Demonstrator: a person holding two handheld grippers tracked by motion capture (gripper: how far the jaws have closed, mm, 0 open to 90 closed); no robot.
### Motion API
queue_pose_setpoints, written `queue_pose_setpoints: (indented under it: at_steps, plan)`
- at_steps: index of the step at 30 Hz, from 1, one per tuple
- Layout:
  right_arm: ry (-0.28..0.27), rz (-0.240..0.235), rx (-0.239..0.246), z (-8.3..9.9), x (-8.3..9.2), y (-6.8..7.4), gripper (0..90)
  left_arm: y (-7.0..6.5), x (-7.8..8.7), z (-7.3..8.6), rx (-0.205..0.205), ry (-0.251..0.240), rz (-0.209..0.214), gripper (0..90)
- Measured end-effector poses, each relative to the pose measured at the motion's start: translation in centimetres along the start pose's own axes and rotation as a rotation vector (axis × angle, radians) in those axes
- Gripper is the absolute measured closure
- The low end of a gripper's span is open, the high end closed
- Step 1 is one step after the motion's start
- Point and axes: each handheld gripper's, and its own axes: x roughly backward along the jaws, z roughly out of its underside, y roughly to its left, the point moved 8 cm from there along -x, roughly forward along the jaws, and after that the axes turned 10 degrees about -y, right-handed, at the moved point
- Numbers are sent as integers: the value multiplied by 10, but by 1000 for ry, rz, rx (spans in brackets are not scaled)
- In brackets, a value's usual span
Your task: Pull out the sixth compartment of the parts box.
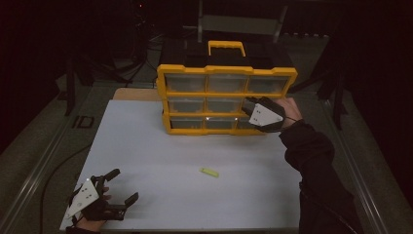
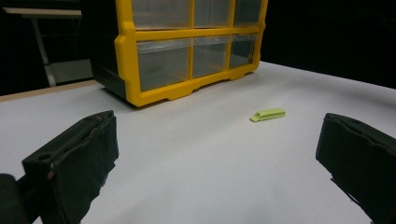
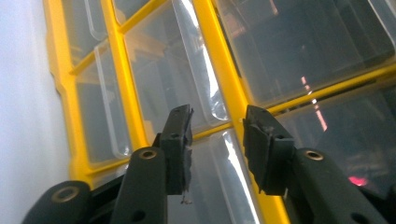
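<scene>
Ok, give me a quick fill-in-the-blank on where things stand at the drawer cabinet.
1. The yellow drawer cabinet has ___ rows of clear drawers.
2. The right gripper is at the cabinet's ___ row.
3. The left gripper rests with jaws ___.
4. The small part lying on the white board is ___ in colour.

Missing words: three; bottom; open; yellow-green

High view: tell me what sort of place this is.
Probably a lab or workshop recording bench: a bare white tabletop with a yellow drawer organizer, handheld grippers, and dark stands and cables behind it.
</scene>
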Motion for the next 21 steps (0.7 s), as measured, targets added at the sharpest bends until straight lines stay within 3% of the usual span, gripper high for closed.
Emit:
queue_pose_setpoints:
  at_steps: [2, 6, 11, 16, 21]
  plan:
    - [-2, 1, 46, 2, -2, -2, 645, 0, 0, 0, 2, -3, 1, 0]
    - [11, -9, 88, 6, -4, -3, 676, 0, 0, 0, 3, -3, 2, 0]
    - [22, -16, 106, 10, -6, -3, 688, 0, 0, 0, 4, -2, 3, 0]
    - [45, -39, 155, 14, -9, -4, 713, -1, 0, 0, 5, -4, 7, 0]
    - [39, -53, 165, 14, -9, -5, 716, -1, 0, 1, 3, 2, 9, 0]
